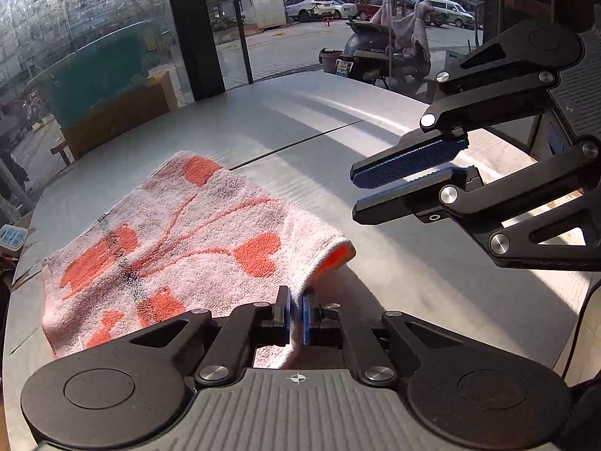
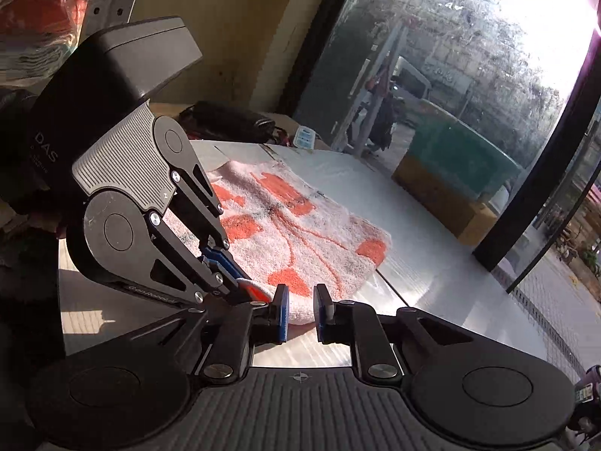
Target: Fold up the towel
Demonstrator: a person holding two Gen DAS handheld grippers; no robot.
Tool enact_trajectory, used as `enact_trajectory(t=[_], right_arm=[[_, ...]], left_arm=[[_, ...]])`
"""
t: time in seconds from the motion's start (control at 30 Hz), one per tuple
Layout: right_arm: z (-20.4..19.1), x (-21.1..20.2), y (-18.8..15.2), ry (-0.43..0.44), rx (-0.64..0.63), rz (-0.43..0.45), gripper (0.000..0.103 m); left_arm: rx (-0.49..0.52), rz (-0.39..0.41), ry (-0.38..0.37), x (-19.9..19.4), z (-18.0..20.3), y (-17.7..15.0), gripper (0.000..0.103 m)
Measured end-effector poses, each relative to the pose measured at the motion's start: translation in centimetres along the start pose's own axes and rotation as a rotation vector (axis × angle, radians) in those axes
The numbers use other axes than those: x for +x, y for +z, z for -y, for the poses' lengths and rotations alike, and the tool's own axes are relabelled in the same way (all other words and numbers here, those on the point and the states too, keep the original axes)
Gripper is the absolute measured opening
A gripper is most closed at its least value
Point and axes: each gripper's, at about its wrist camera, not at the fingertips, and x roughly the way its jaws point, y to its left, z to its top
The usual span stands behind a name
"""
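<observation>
One pink towel, orange hearts, folded double.

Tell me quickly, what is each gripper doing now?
Left gripper: closed on the towel corner.
Right gripper: open, holding nothing.

Left hand-held gripper pinching near edge of pink towel, lifting it slightly. Rest of towel lying across grey tabletop. Right hand-held gripper hovering to right, apart from towel, jaws slightly parted, holding nothing.
</observation>
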Motion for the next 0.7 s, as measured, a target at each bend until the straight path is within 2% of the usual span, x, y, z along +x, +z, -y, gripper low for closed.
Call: enact_trajectory(t=[0.03, 0.07, 0.1, 0.2, 0.27, 0.33, 0.37, 0.4, 0.47, 0.57, 0.63, 0.7], right_arm=[[-0.9, 0.2, -0.2, -0.009, -0.105, -0.017, 0.049], [-1.7, 0.5, -0.4, -0.012, -0.201, -0.03, 0.061], [-2.3, 0.7, -0.5, -0.009, -0.26, -0.029, 0.065], [-3.9, 1.8, -0.6, -0.013, -0.425, 0.003, 0.065], [-4.3, 2.7, -0.5, -0.009, -0.506, -0.017, 0.064], [-4.5, 3.6, -0.2, 0.001, -0.553, -0.049, 0.051], [-4.5, 4.1, -0.1, 0.005, -0.561, -0.066, 0.026], [-4.4, 4.4, 0.2, 0.006, -0.554, -0.077, 0.011], [-4.1, 4.6, 0.5, 0.01, -0.55, -0.075, 0.007], [-3.8, 4.4, 1.1, 0.035, -0.543, -0.084, 0.006], [-3.6, 4.2, 1.1, 0.045, -0.529, -0.094, 0.006], [-3.1, 3.8, 1.0, 0.05, -0.511, -0.102, 0.006]], left_arm=[[-0.009, 0.002, -0.009, -0.1, -0.2, 0.0, 0.006], [-0.018, 0.002, -0.017, -0.1, -0.4, 0.1, 0.006], [-0.029, 0.002, -0.027, -0.2, -0.5, 0.1, 0.006], [-0.05, 0.001, -0.045, -0.2, -0.9, 0.1, 0.006], [-0.059, 0.0, -0.055, -0.2, -1.1, 0.1, 0.006], [-0.063, 0.001, -0.058, -0.3, -1.2, 0.1, 0.006], [-0.065, 0.003, -0.06, -0.3, -1.2, 0.1, 0.006], [-0.065, 0.003, -0.06, -0.2, -1.3, 0.1, 0.006], [-0.067, 0.001, -0.063, -0.2, -1.4, 0.1, 0.006], [-0.063, -0.004, -0.06, -0.7, -1.5, -0.2, 0.012], [-0.06, 0.003, -0.05, -1.6, -2.0, -0.6, 0.023], [-0.061, 0.019, -0.039, -2.7, -2.8, -1.2, 0.026]])
